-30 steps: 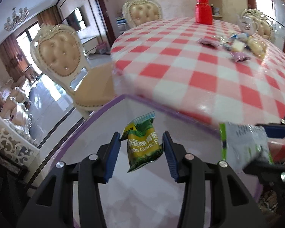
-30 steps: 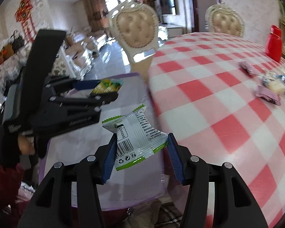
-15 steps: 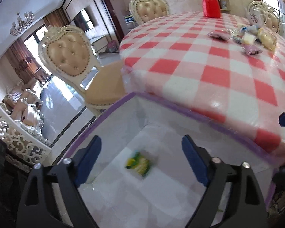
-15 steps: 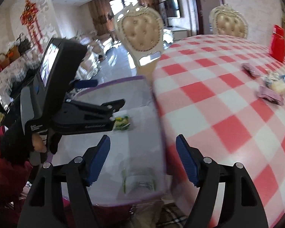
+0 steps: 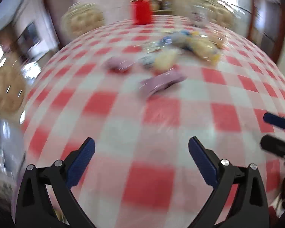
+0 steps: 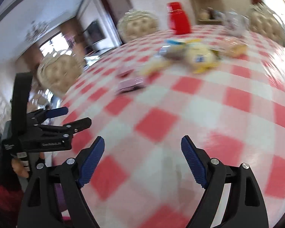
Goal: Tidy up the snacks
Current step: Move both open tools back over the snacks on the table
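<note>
Both views are blurred by motion. My left gripper (image 5: 141, 148) is open and empty above the red-and-white checked tablecloth (image 5: 108, 125). My right gripper (image 6: 142, 146) is open and empty over the same cloth (image 6: 209, 102). A pile of snack packets (image 5: 180, 49) lies at the far middle of the table, with a purple packet (image 5: 161, 80) nearest. In the right wrist view the pile (image 6: 195, 57) and the purple packet (image 6: 132, 84) lie ahead, and the left gripper (image 6: 66, 117) shows at the left. The storage box is out of view.
A red container (image 5: 141, 7) stands at the table's far edge, also in the right wrist view (image 6: 178, 18). Cream tufted chairs (image 6: 58, 72) stand around the table. A glass jar (image 5: 197, 17) sits at the far right.
Both grippers opened and dropped their packets into the purple-rimmed box, then swung up and away from it to face the table and the snack pile.
</note>
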`<control>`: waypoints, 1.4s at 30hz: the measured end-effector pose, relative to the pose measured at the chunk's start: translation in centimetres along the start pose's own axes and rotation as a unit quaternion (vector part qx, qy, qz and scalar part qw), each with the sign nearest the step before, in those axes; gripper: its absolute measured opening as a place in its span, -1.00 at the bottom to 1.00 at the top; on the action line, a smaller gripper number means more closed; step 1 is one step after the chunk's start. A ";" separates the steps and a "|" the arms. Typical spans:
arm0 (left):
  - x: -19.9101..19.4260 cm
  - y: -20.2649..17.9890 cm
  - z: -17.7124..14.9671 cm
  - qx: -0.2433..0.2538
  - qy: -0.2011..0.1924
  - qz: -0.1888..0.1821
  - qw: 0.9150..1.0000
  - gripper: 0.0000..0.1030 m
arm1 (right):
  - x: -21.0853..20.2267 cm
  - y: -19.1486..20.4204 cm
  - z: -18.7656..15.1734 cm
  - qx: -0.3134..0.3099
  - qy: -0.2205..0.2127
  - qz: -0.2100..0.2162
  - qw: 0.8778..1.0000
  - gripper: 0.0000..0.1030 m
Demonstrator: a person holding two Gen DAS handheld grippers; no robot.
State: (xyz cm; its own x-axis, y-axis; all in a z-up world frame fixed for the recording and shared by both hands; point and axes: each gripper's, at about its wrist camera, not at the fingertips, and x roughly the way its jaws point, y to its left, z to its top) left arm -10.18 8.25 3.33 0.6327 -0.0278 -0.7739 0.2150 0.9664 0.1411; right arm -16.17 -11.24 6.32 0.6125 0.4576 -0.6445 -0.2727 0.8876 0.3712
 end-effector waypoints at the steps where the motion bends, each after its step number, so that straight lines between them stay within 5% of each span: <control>1: 1.1 -0.9 1.4 0.040 -0.005 0.003 0.999 0.92 | 0.0 -1.0 0.6 0.004 -0.003 -0.007 1.000 0.57; 6: 5.8 -1.1 5.3 0.130 -0.005 0.021 0.991 0.92 | 1.2 -6.1 4.0 0.025 -0.003 -0.022 0.999 0.57; 12: 9.2 0.9 7.2 0.075 0.023 -0.046 0.996 0.92 | 6.4 -8.8 8.9 0.027 0.018 -0.058 0.998 0.68; 20: 10.2 1.6 7.5 0.040 0.033 -0.082 0.995 0.96 | 15.9 -10.1 16.0 0.017 0.060 -0.095 0.994 0.69; 25: 10.7 1.2 8.0 0.032 0.038 -0.094 0.994 0.96 | 17.4 -9.7 16.8 -0.003 0.061 -0.128 0.990 0.67; 27: 10.3 0.8 7.9 0.037 0.032 -0.098 0.994 0.74 | 16.6 -9.5 16.3 -0.008 0.048 -0.121 0.991 0.23; 29: 9.4 -0.2 7.6 0.050 0.018 -0.107 0.993 0.01 | 15.2 -9.3 15.7 -0.011 0.033 -0.127 0.991 0.06; 30: 8.8 -0.7 7.4 0.053 0.015 -0.112 0.992 -0.15 | 13.9 -9.5 15.2 -0.007 0.016 -0.127 0.992 0.01; 34: 7.5 -2.1 6.3 0.045 0.013 -0.127 0.991 -0.32 | 10.4 -9.9 13.1 0.012 -0.012 -0.125 0.992 -0.42; 35: 7.2 -2.5 5.9 0.045 0.012 -0.126 0.991 -0.32 | 9.7 -10.0 12.6 0.015 -0.017 -0.116 0.993 -0.82; 36: 7.0 -2.9 5.7 0.046 0.013 -0.123 0.991 -0.32 | 8.8 -10.1 12.0 0.018 -0.018 -0.113 0.993 -0.85; 40: 6.2 -3.9 5.2 0.039 0.027 -0.134 0.990 -0.21 | 7.6 -10.4 10.7 0.027 0.009 -0.099 0.995 -0.79; 41: 6.1 -4.1 5.2 0.038 0.032 -0.134 0.990 0.26 | 7.1 -10.6 10.3 0.028 0.015 -0.100 0.994 -0.54; 42: 6.0 -4.3 5.2 0.041 0.034 -0.128 0.990 0.53 | 6.9 -10.7 10.2 0.027 0.014 -0.109 0.994 0.07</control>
State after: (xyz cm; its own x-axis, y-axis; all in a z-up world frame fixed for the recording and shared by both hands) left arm -3.44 2.58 1.23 0.4990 -0.2492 -0.8300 0.4238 0.9056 -0.0172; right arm -1.47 -18.09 4.79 0.6311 0.2573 -0.7318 -0.0953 0.9620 0.2560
